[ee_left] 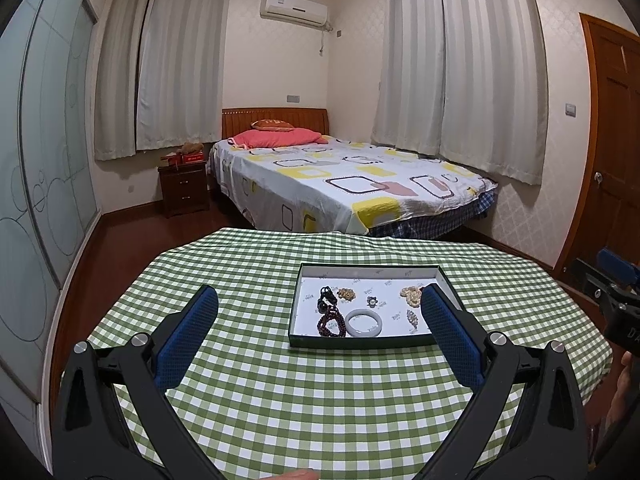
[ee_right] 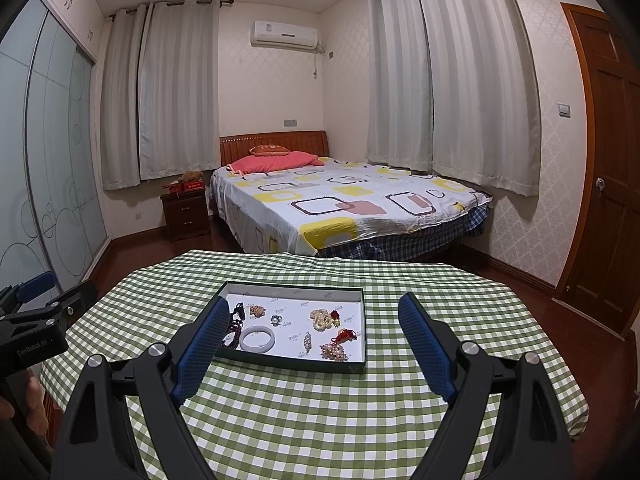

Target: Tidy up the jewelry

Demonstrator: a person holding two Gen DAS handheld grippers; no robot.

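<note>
Nearest the cameras, both tools are held above the near part of the worktop [ee_left: 320, 400], which carries a green-and-white checked cloth. The left tool [ee_left: 320, 312] stands with its jaws spread wide and nothing between them; the right tool [ee_right: 310, 320] is likewise spread wide and holds nothing. Each has two blue-padded fingers. Bare cloth lies between the tools and the tray on the near side, and a broad band of cloth remains to the left, right and far side of the tray before the worktop's rounded edge drops away.

The tray [ee_right: 292, 364] is one shallow rectangular box, dark-rimmed with a white printed lining, lying flat near the middle of the worktop. Jewelry lies loose inside it, pieces mostly apart. Counted: one pale jade-like bangle [ee_right: 257, 338], lying flat near the front wall; one dark red bead string [ee_left: 330, 322] just left of it, touching a black piece [ee_left: 325, 298] behind; one small tan cluster [ee_right: 257, 310]; one small pearl-centred brooch [ee_right: 276, 320]; one cream bead cluster [ee_right: 320, 319]; one silvery elongated piece [ee_right: 307, 341]; red ornaments [ee_right: 346, 336] and a pale beaded cluster [ee_right: 334, 353] at the front right, too tangled to count.

Beyond the worktop, dark floor separates it from one bed [ee_right: 340, 208].
</note>
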